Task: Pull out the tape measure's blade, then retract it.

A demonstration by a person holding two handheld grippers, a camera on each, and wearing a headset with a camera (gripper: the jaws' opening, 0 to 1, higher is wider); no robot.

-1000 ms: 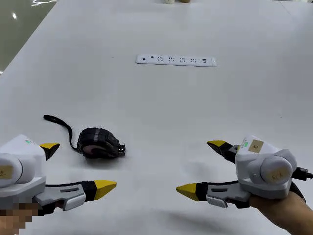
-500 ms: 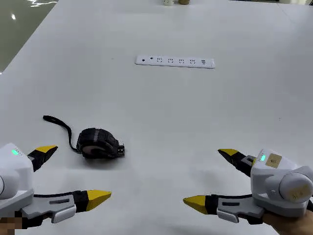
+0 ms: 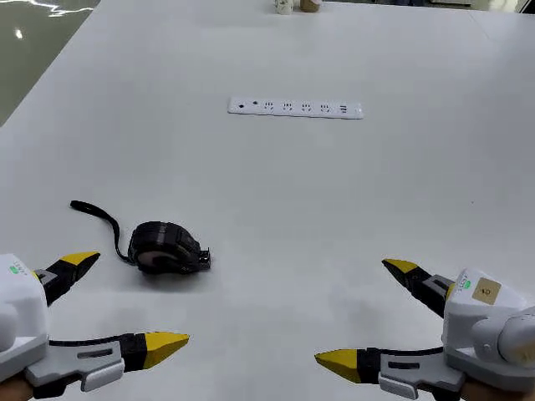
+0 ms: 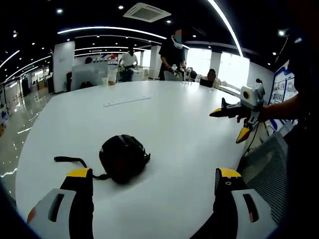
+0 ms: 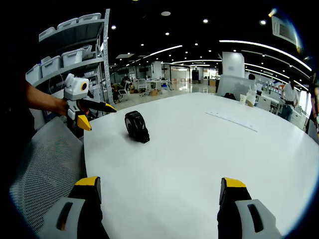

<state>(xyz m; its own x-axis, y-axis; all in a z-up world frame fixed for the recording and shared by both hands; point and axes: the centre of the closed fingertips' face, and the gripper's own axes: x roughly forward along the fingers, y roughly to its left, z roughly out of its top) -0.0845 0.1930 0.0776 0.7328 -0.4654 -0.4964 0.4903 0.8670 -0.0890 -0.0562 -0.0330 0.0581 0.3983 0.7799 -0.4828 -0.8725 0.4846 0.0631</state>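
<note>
A black tape measure (image 3: pixel 163 247) with a black wrist strap (image 3: pixel 99 217) lies on the white table (image 3: pixel 276 184), blade fully inside. The same tape measure (image 4: pixel 123 157) sits just ahead of my left gripper (image 4: pixel 152 180), which is open and empty. In the head view the left gripper (image 3: pixel 124 301) is at the bottom left, a little nearer than the tape. My right gripper (image 3: pixel 372 316) hangs open and empty at the bottom right, well away from the tape measure (image 5: pixel 136 126). From the right gripper (image 5: pixel 158 189) I also see the left gripper (image 5: pixel 94 113) beyond the tape.
A white power strip (image 3: pixel 295 108) lies flat across the middle of the table. Small jars (image 3: pixel 297 5) stand at the far edge. The table's left edge (image 3: pixel 33 75) borders a shiny floor. People stand beyond the table (image 4: pixel 174 50).
Both grippers have drawn back toward the near table edge, still open. The tape measure has not moved.
</note>
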